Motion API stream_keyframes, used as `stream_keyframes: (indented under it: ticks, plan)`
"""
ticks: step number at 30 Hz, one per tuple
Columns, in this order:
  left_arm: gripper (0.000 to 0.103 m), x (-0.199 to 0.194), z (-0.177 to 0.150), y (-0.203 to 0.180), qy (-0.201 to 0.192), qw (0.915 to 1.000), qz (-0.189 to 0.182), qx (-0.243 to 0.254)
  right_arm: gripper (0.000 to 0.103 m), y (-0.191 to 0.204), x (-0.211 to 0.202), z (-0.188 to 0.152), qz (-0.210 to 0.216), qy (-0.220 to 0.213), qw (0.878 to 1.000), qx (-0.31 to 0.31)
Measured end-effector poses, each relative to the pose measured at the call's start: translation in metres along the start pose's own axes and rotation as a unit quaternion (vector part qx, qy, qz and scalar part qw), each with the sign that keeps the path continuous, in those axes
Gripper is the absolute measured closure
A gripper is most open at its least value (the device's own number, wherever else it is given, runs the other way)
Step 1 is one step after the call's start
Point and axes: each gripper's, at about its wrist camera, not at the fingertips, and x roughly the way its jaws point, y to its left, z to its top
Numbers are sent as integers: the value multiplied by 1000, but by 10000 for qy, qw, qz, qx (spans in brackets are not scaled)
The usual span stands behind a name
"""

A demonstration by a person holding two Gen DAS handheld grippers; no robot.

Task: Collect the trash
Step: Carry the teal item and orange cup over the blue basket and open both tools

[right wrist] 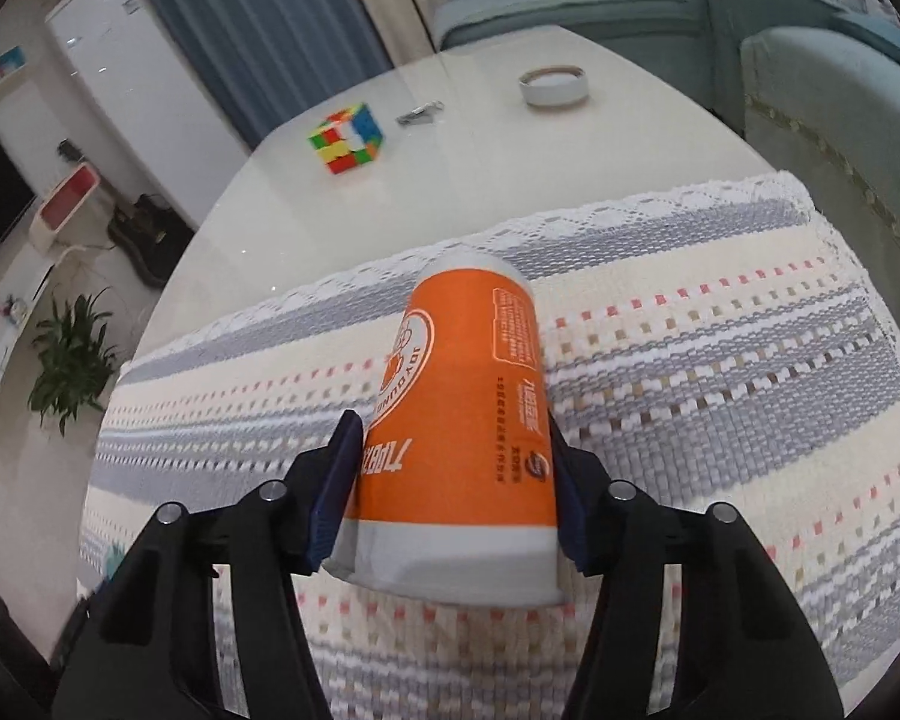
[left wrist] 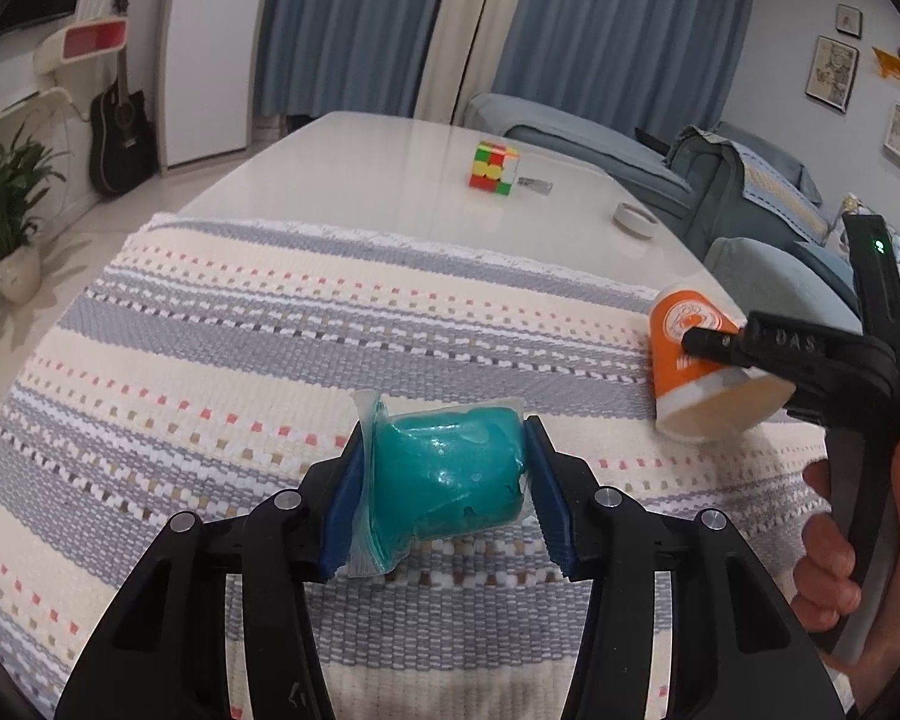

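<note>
My left gripper (left wrist: 444, 480) is shut on a teal lump in a clear plastic bag (left wrist: 450, 468), held just above the striped woven cloth (left wrist: 210, 360). My right gripper (right wrist: 450, 492) is shut on an orange and white paper cup (right wrist: 462, 420), which lies on its side with its open rim toward the camera. In the left wrist view the cup (left wrist: 684, 360) and the right gripper (left wrist: 714, 354) show at the right edge of the cloth, with the person's hand on the handle.
The cloth covers the near part of a white table (left wrist: 360, 180). Beyond it stand a colourful puzzle cube (left wrist: 495, 167), a small metal object (left wrist: 534, 184) and a white round dish (left wrist: 635, 218). Blue sofas (left wrist: 750, 180) stand to the right, a plant (left wrist: 6, 210) and guitar to the left.
</note>
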Motion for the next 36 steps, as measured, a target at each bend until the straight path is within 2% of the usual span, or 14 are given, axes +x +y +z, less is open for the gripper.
stream_keyframes:
  ticks: [5, 8, 11, 14, 20, 24, 28, 30, 36]
  plan:
    - [56, -19, -2, -15, -173, 9990, -422, 38, 50, 0, -51, -13, 139, -333, 9990, -266]
    - [56, -39, -3, -40, -294, 9973, -610, 294, 50, -5, -93, -17, 129, -556, 9973, -466]
    - [56, -61, -3, -62, -328, 9946, -926, 345, 50, -18, -144, -24, 54, -852, 9946, -596]
    - [56, -91, 0, -99, -469, 9908, -1109, 618, 50, -39, -200, -35, -125, -1137, 9917, -583]
    - [56, -145, 8, -190, -680, 9780, -1632, 1103, 50, -95, -297, -50, -522, -1526, 9867, -216]
    - [56, -175, 1, -256, -728, 9675, -1982, 1389, 50, -136, -347, -61, -844, -1733, 9812, 10]
    - [56, -186, -17, -318, -548, 9592, -2258, 1613, 50, -188, -382, -80, -1183, -1773, 9762, 400]
    - [56, -181, -29, -343, -417, 9577, -2281, 1706, 49, -214, -389, -92, -1451, -1741, 9723, 570]
    - [56, -131, -76, -399, 400, 9512, -2430, 1857, 48, -289, -378, -133, -1963, -1300, 9652, 1136]
